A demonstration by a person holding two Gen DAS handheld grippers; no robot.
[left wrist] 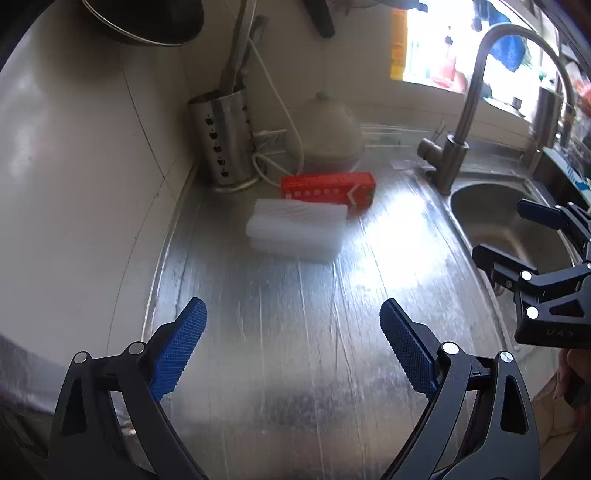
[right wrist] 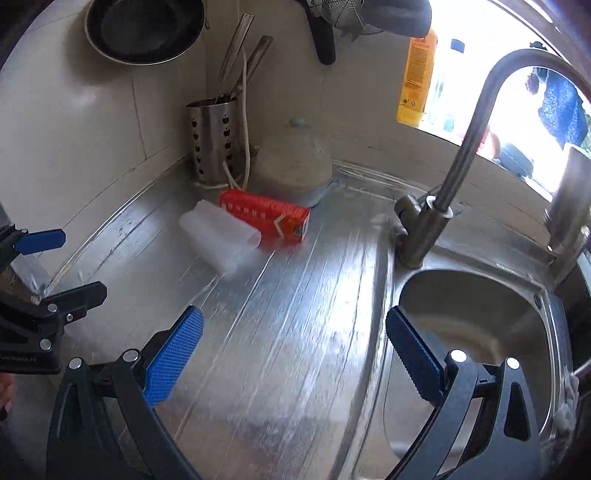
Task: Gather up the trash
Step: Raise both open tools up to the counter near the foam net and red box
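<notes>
While both tools hang above the steel drainboard, neither holds anything: the left gripper has its blue pads spread wide over bare ribbed metal, and the right gripper is equally wide, one finger over the drainboard and the other over the sink basin. Two trash items lie toward the back corner: a white translucent plastic tray and, touching its far side, a red carton. Behind them stand a perforated steel utensil holder against the tiled wall, a white cord, and a domed lid. Open drainboard lies between the left gripper and the tray. To the right, the raised sink rim and the gooseneck faucet bound the surface. A frying pan hangs on the wall above the corner
</notes>
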